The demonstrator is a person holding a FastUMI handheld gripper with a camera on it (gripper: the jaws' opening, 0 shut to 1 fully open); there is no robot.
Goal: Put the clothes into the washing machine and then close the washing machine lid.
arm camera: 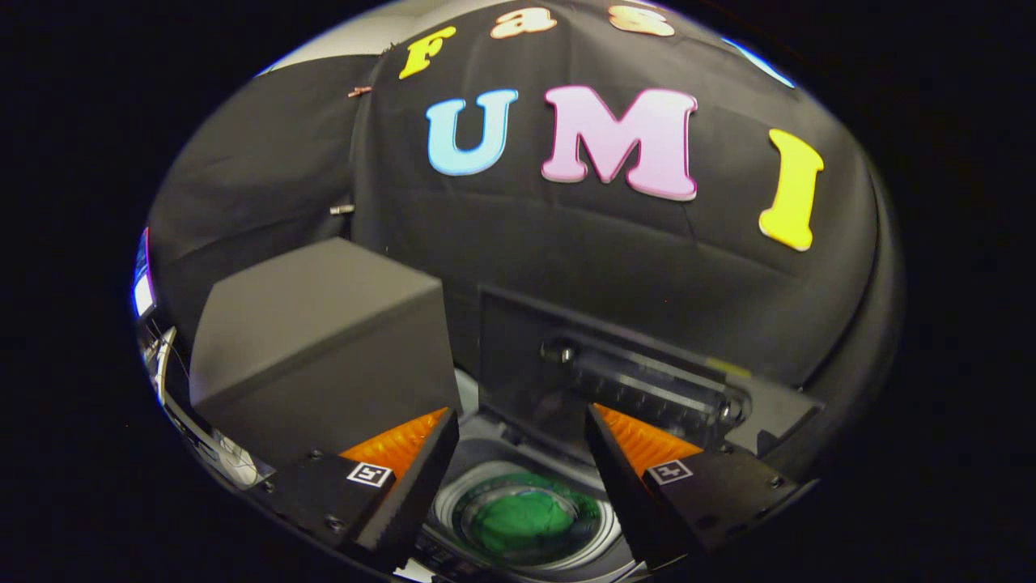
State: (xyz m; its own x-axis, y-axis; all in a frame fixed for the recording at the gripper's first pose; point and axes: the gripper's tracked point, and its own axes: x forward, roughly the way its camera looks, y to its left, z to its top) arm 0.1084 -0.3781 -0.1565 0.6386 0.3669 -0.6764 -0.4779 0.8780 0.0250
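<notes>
Green garment [522, 522] lies in washing machine drum [453, 502], 6 o'clock between fingers. Claw [522, 478] spread, empty. Lid [647, 380] upright at 1 o'clock. Risk: lid slipping, slamming during closure.

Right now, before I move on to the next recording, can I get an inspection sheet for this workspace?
Surface: top of the washing machine, pale rim around an open drum.
Job's things: green clothes lie down in the drum, below the gap between the fingers; the lid stands raised at the back, not yet shut.
Clutter: a dark box sits to one side of the opening, just beyond one finger.
Grippers: tongs open, holding nothing, hovering above the drum.
Cables: nothing seen.
Surroundings: black cloth wall behind the machine; two small clips on it.
</notes>
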